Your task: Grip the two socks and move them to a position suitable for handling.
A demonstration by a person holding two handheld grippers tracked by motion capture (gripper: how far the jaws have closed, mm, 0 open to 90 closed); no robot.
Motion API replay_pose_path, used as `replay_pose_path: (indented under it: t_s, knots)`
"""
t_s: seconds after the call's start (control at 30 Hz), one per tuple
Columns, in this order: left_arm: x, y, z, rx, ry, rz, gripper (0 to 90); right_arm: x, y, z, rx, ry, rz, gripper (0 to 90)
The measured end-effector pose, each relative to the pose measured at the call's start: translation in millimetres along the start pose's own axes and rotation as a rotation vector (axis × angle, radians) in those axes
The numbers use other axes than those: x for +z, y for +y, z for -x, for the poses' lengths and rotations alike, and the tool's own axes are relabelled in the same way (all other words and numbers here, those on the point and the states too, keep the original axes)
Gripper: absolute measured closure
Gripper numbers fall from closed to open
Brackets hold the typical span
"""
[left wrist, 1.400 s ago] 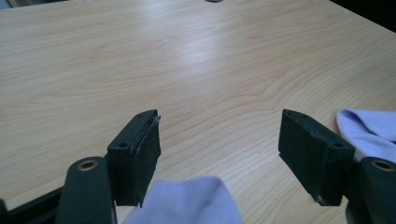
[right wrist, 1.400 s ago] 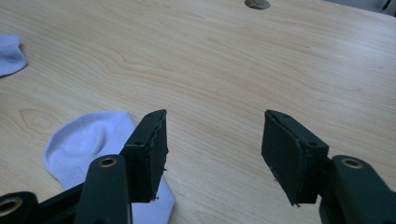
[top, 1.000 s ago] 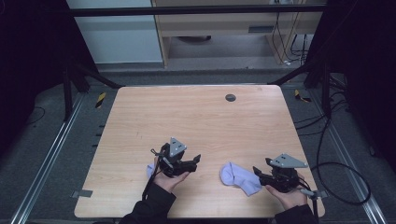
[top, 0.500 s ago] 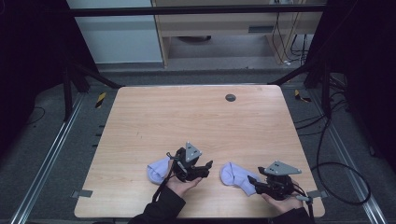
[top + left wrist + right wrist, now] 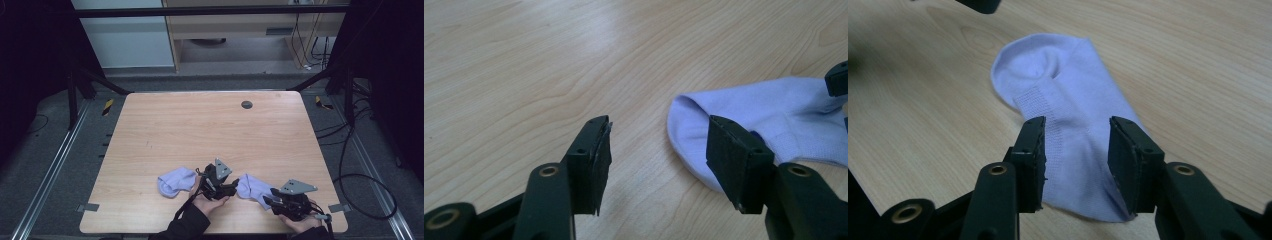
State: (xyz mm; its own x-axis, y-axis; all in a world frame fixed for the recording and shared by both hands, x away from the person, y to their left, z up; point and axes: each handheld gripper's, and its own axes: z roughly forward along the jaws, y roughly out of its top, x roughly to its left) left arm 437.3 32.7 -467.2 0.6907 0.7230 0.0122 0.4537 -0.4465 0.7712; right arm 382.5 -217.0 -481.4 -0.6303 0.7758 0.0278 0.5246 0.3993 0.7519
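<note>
Two lavender socks lie near the table's front edge. The left sock rests flat just behind my left hand. The right sock lies between the two grippers. My left gripper points right at it and is open; in the left gripper view the sock lies beside and partly behind the right-hand jaw, with bare wood between the fingertips. My right gripper is open too, its jaws straddling the cuff end of the sock without closing.
The wooden table has a dark round grommet near its far edge. Cables trail over the floor to the right. Black frame posts stand at the far corners.
My left gripper has moved right, away from the left sock and toward the right sock. The right gripper has crept left and nearer the front edge, onto that sock's cuff.
</note>
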Motion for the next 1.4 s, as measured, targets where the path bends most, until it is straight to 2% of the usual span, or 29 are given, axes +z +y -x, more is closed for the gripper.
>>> replay_pose_path:
  t_s: [0.2,0.43,0.57,0.6,0.77,0.83,0.93,1.17,1.3,1.37,1.4]
  knots:
    - [9.1,-2.4,8.2,-0.009,-0.003,-0.016,45.6,2.2,-2.9,-2.1,-0.013,0.018,-0.014,62.4]
    - [20.0,-5.9,14.1,-0.022,-0.005,-0.05,52.7,4.4,-6.0,-4.5,-0.019,0.033,-0.042,66.1]
    - [24.9,-7.9,16.1,-0.038,-0.008,-0.069,61.3,6.3,-7.5,-5.8,-0.022,0.048,-0.059,67.6]
    - [26.7,-8.7,16.8,-0.037,0.005,-0.089,63.0,7.2,-7.9,-6.2,-0.024,0.052,-0.063,67.6]
    - [29.8,-10.4,17.2,-0.05,-0.003,-0.097,68.5,10.3,-9.0,-7.1,-0.034,0.054,-0.083,69.1]
    - [30.4,-10.9,17.9,-0.057,-0.007,-0.102,75.3,11.7,-9.3,-7.4,-0.031,0.064,-0.097,72.5]
    - [31.4,-11.0,18.1,-0.064,-0.011,-0.105,80.6,11.8,-9.1,-7.2,-0.028,0.068,-0.101,76.4]
    - [32.1,-10.7,18.3,-0.08,-0.014,-0.106,88.2,12.3,-7.2,-8.1,-0.03,0.054,-0.114,84.3]
    - [31.9,-10.6,18.7,-0.074,-0.015,-0.103,88.7,10.5,-6.2,-7.7,-0.024,0.053,-0.098,84.6]
    - [31.5,-10.7,18.7,-0.069,-0.015,-0.1,88.7,2.8,-2.7,-4.9,0.005,0.058,-0.028,84.6]
    - [31.4,-10.7,18.7,-0.069,-0.015,-0.098,88.7,2.8,-2.7,-4.9,0.005,0.058,-0.028,84.6]
